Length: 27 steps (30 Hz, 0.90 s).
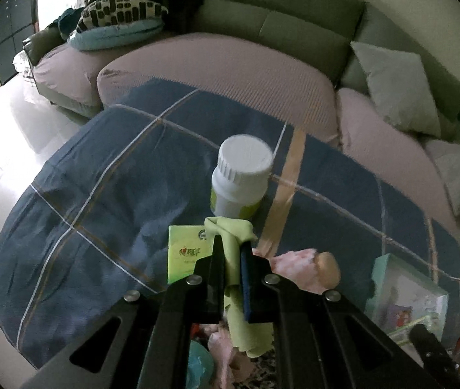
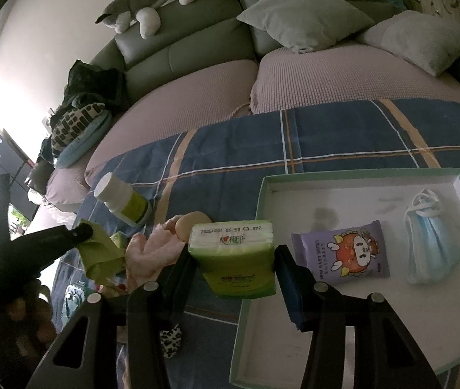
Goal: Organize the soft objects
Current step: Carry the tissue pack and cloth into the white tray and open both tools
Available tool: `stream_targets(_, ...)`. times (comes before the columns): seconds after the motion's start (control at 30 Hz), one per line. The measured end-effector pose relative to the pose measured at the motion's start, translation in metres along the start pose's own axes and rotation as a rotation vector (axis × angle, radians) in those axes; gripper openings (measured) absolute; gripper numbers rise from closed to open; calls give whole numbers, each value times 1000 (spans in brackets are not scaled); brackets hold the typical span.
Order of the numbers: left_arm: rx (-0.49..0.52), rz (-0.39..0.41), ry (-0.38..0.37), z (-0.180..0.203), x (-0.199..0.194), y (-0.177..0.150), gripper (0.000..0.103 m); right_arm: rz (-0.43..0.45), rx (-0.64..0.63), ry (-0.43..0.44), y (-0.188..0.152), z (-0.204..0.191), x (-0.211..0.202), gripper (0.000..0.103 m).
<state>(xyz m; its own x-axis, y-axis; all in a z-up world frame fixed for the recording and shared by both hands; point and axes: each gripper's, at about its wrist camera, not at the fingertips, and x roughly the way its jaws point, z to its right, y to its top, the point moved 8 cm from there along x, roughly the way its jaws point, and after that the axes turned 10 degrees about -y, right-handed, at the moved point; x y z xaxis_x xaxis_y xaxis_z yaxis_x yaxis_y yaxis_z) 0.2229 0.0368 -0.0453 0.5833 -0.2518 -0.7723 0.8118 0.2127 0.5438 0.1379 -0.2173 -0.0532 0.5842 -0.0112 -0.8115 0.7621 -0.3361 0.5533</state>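
One item in the left wrist view: left gripper (image 1: 231, 253) clamped on a green cloth (image 1: 234, 236), above the plaid blanket (image 1: 100, 168), near a white bottle (image 1: 241, 178).

Right wrist view: right gripper (image 2: 234, 259) pinching a green tissue pack (image 2: 234, 253) at the edge of the tray (image 2: 359, 173). Tray holds two sorted items: wipes pack (image 2: 343, 253), face mask (image 2: 427, 253). Left outside, by appearance: pink cloth (image 2: 150, 253) and the cloth and pack in hand.

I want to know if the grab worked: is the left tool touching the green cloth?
Touching. The left wrist view shows the left tool with both fingers pressed against the green cloth, which is pinched between them.
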Motion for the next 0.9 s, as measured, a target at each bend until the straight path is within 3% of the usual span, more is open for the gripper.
stream_targets(0.43,90,138,-96,46,-59,8,8,49,4,14,8,2,-24,52)
stream_targets(0.7,172,86,-183,90,-49,-9,8,100,27,-41,19,31,-45,52)
stream_targets(0.9,257,45,-245,132,-41,-29,8,159,134,-165,30,94,-70,52)
